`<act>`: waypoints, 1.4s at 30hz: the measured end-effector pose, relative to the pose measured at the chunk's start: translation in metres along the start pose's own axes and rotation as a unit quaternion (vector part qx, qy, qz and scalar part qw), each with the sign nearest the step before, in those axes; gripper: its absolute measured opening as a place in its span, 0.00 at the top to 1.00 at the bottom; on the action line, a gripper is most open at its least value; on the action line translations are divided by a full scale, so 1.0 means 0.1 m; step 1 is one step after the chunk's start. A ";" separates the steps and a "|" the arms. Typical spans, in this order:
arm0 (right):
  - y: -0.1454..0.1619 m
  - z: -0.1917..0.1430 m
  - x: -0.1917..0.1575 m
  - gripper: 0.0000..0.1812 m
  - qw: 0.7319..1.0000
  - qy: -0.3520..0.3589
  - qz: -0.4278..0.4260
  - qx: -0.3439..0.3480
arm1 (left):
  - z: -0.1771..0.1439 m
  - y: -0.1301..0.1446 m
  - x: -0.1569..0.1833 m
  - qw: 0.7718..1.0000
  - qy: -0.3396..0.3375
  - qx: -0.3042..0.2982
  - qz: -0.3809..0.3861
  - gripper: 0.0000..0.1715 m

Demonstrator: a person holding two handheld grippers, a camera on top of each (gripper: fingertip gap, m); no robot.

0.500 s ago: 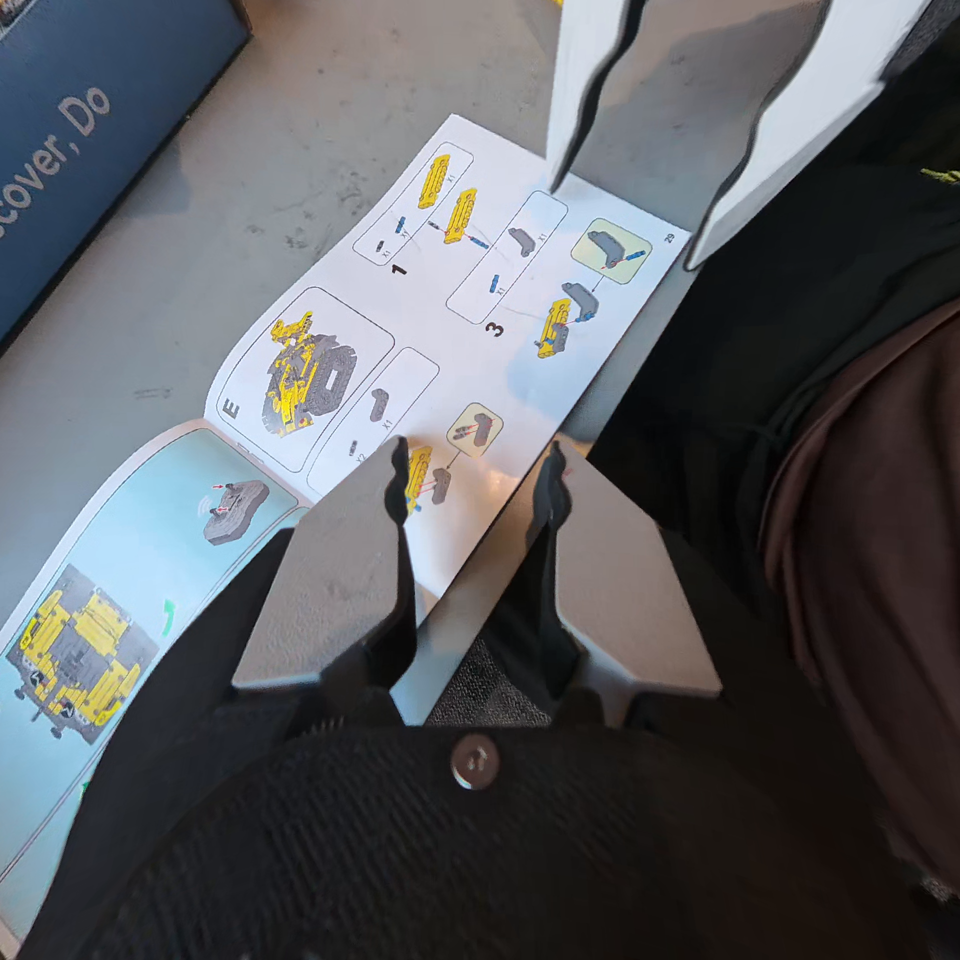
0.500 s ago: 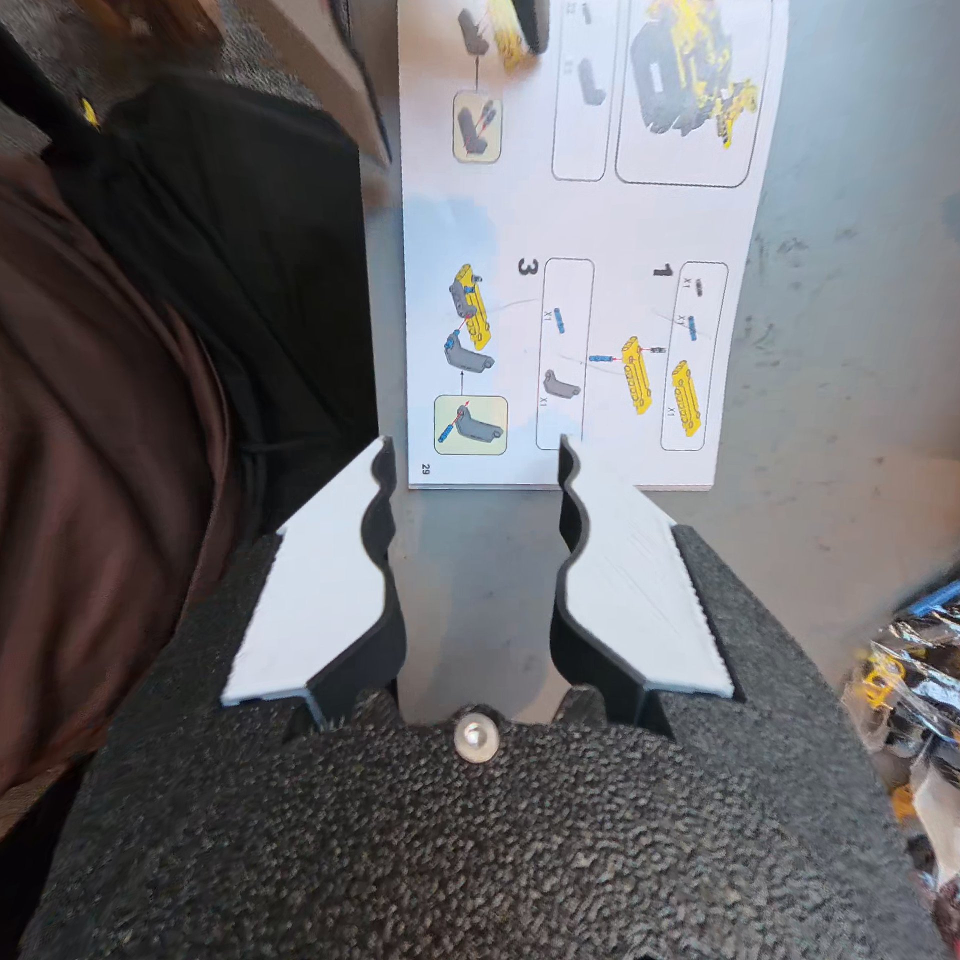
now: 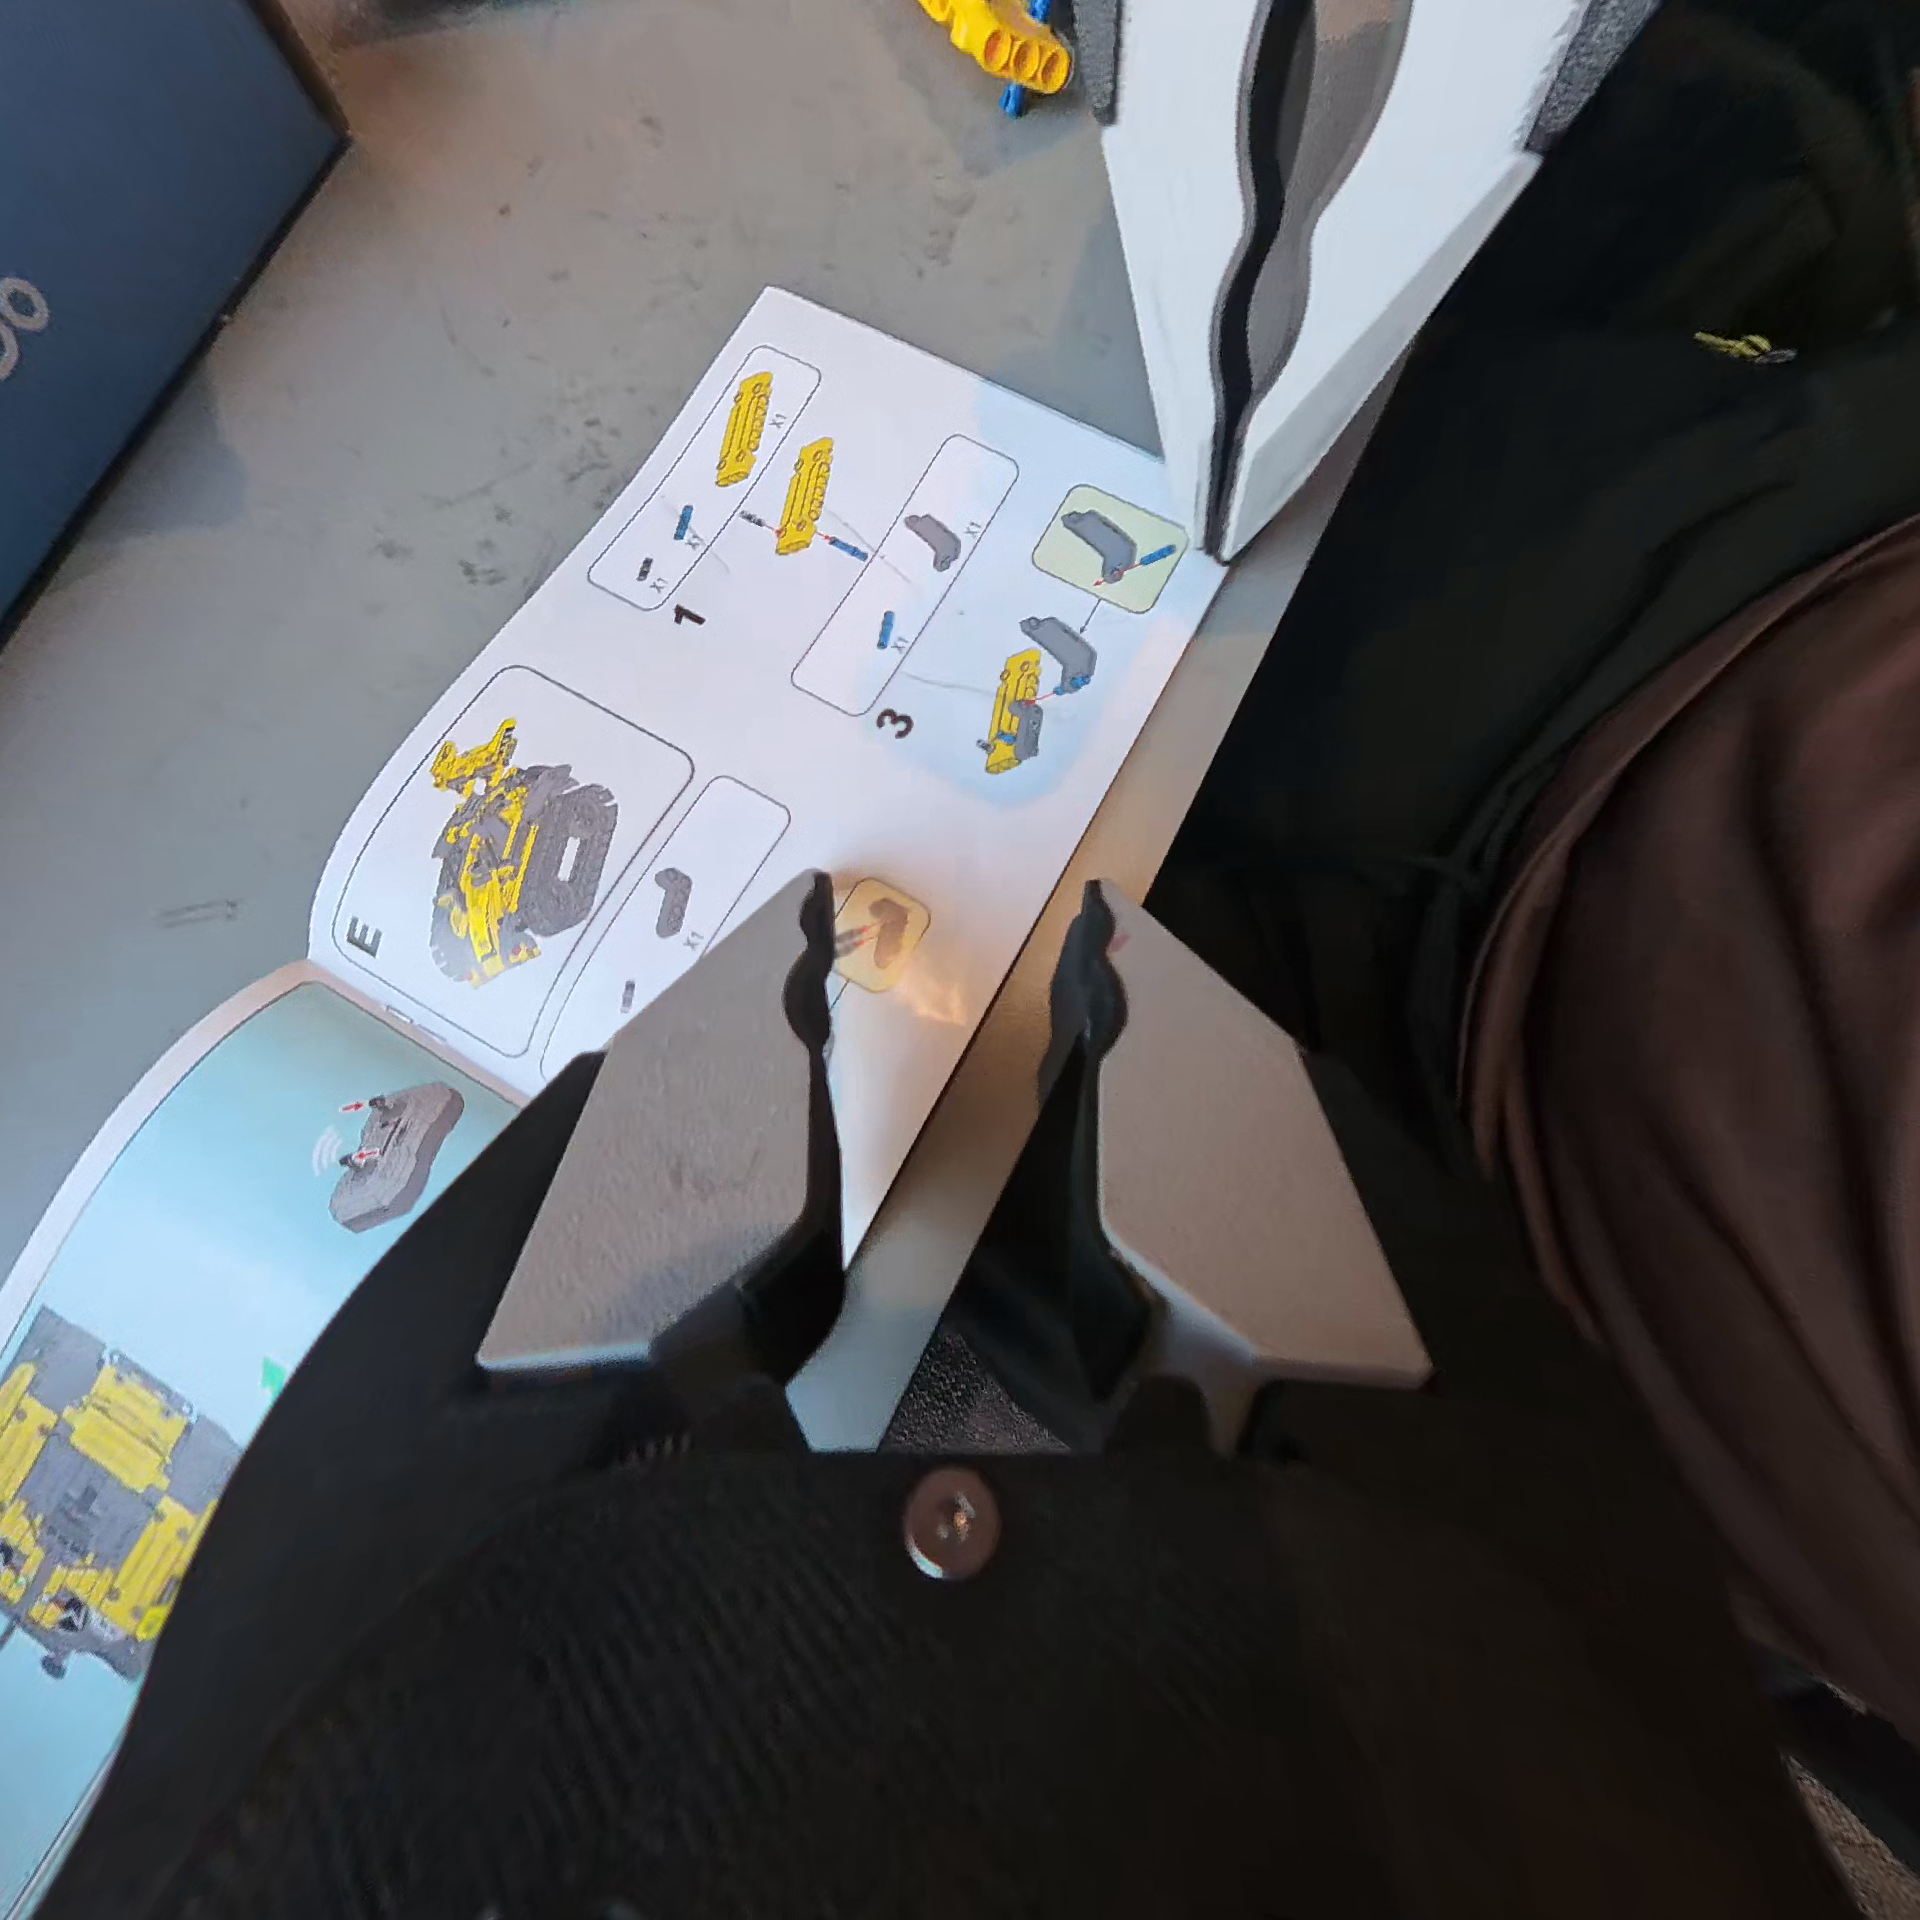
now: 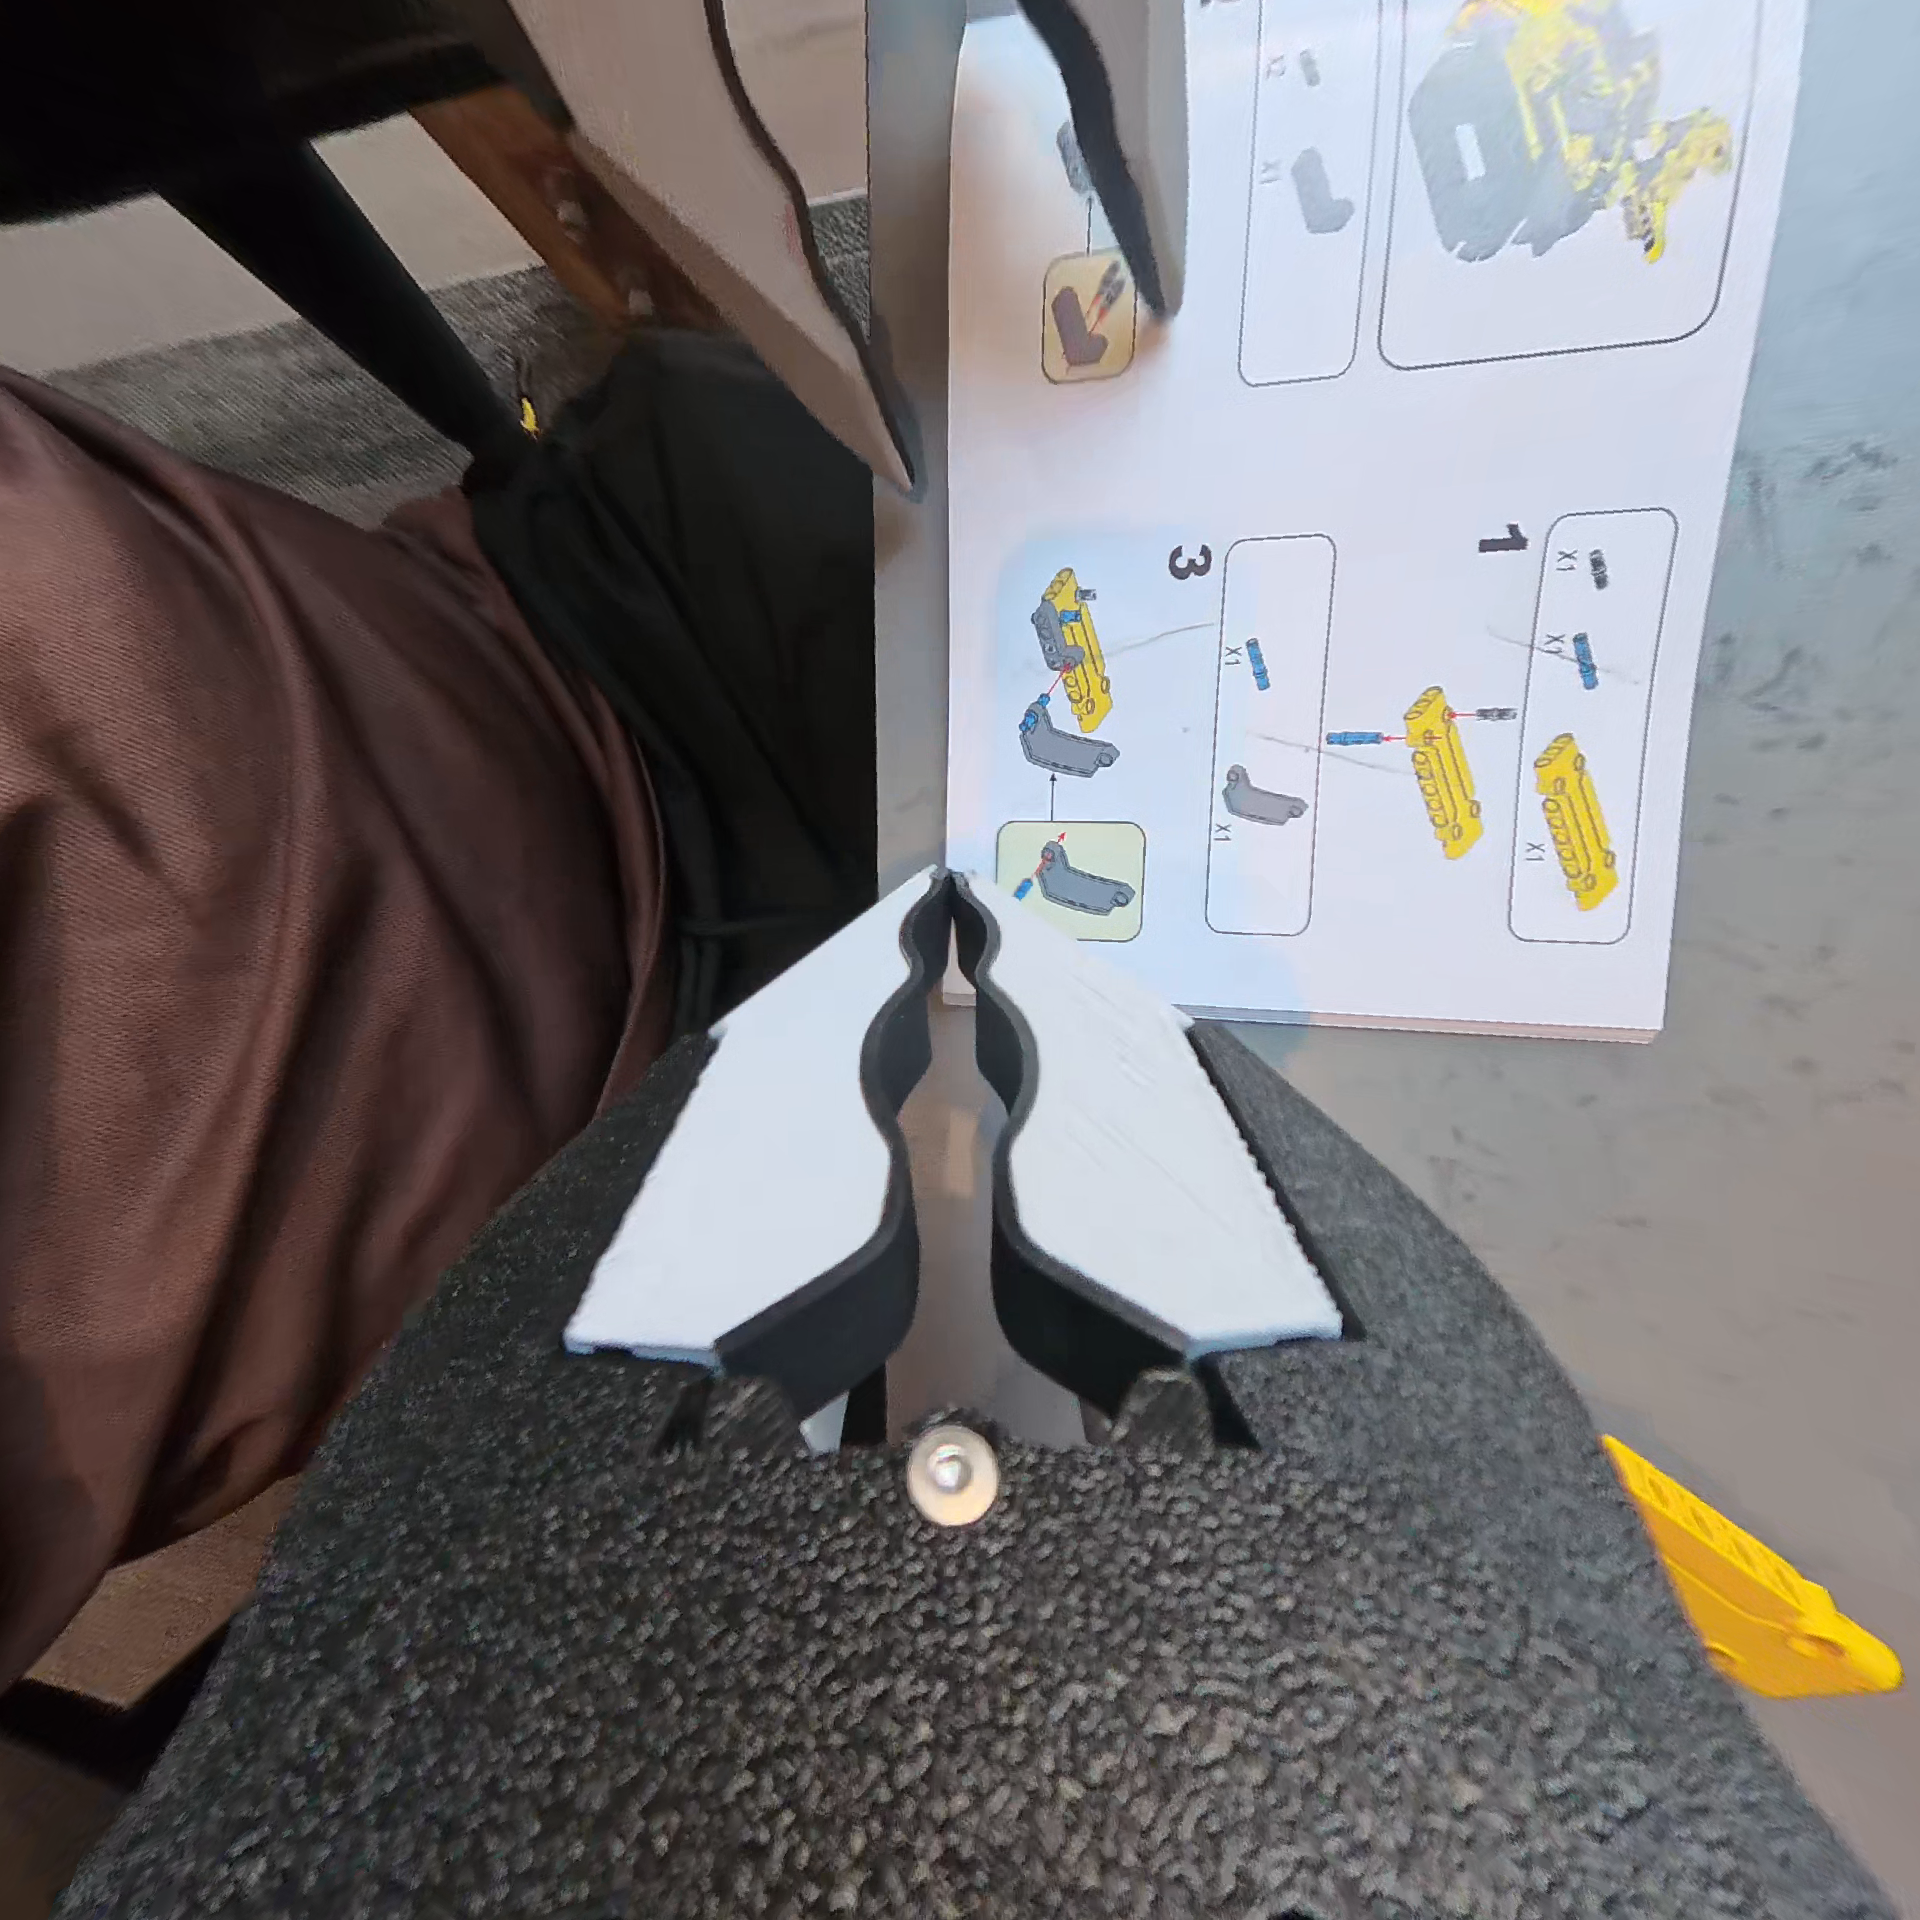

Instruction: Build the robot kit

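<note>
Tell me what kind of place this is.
Probably a hobby or work table set up for building a brick model kit. An open instruction booklet with step diagrams lies on the grey tabletop, loose yellow building pieces lie nearby, and a dark blue box sits at the edge.

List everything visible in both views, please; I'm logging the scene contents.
Open paper instruction booklet: one, white page with yellow-and-grey diagrams, flat at the table's near edge.
Grey scuffed table: one, under everything.
Dark blue box: one, far left on the table.
Yellow plastic beam with blue pin: one, beyond the booklet.
Yellow ridged plastic piece: one, right of the right gripper.
Brown garment: one, person's, off the table edge.
Left gripper: grey, jaws open over the booklet's edge.
Right gripper: white, jaws shut at the booklet's corner.
</note>
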State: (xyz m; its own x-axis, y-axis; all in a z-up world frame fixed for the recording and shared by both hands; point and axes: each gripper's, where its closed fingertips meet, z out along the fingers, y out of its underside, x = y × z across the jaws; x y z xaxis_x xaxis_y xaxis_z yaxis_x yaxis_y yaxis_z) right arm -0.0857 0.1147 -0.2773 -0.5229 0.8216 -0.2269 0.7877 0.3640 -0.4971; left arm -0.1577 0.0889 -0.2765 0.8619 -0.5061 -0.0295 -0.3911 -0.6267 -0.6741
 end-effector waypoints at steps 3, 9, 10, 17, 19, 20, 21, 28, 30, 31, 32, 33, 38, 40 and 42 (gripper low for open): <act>-0.04 -0.06 0.06 1.00 1.000 0.021 0.009 0.014 | 0.01 -0.05 0.00 1.000 -0.003 0.006 0.007 0.74; -0.10 -0.07 0.16 0.73 0.995 0.087 0.020 0.038 | -0.19 0.11 -0.30 0.997 -0.066 -0.033 0.037 0.70; -0.10 -0.05 0.16 0.69 0.995 0.091 0.024 0.043 | -0.23 0.14 -0.33 0.997 -0.059 -0.039 0.030 0.70; 0.01 0.11 -0.17 0.65 0.999 0.039 0.001 0.032 | -0.17 0.36 -0.07 0.996 0.022 -0.072 0.046 0.64; 0.01 0.14 -0.34 0.68 0.999 0.027 -0.005 0.039 | -0.19 0.38 0.04 0.995 0.023 -0.072 0.060 0.63; 0.03 0.16 -0.42 0.68 0.999 0.027 -0.009 0.043 | -0.19 0.39 0.11 0.995 0.028 -0.071 0.066 0.63; 0.05 0.17 -0.47 0.69 0.998 0.036 -0.014 0.045 | -0.20 0.39 0.17 0.995 0.031 -0.068 0.071 0.64; 0.18 -0.07 -0.50 0.69 0.980 0.155 0.008 0.125 | -0.13 0.06 0.43 0.989 -0.035 -0.009 0.142 0.64; 0.23 -0.23 -0.50 0.77 0.967 0.149 0.084 0.190 | -0.06 -0.09 0.54 0.984 -0.061 0.010 0.169 0.65; 0.26 -0.27 -0.53 0.79 0.960 0.127 0.124 0.216 | 0.00 -0.14 0.61 0.980 -0.069 0.017 0.186 0.65; 0.30 -0.27 -0.57 0.79 0.953 0.096 0.162 0.237 | 0.06 -0.17 0.64 0.975 -0.083 0.018 0.207 0.65; 0.34 -0.25 -0.61 0.79 0.945 0.065 0.196 0.252 | 0.12 -0.17 0.66 0.969 -0.098 0.014 0.226 0.66; 0.49 0.01 -0.74 0.78 0.919 -0.029 0.281 0.275 | 0.34 -0.08 0.64 0.952 -0.145 -0.022 0.269 0.75; 0.45 0.06 -0.76 0.77 0.908 -0.054 0.298 0.290 | 0.36 -0.09 0.63 0.946 -0.169 -0.011 0.277 0.77; 0.39 0.08 -0.77 0.77 0.892 -0.082 0.322 0.307 | 0.33 -0.14 0.67 0.944 -0.181 0.015 0.275 0.87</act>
State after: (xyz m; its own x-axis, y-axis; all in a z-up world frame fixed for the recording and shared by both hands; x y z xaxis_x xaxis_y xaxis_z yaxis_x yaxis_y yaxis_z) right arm -0.0177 0.0618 -0.2860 -0.1070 0.6810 -0.7244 0.6415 -0.5093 -0.5736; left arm -0.0840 0.0839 -0.2935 0.5874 -0.5104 -0.6281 -0.8067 -0.3078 -0.5044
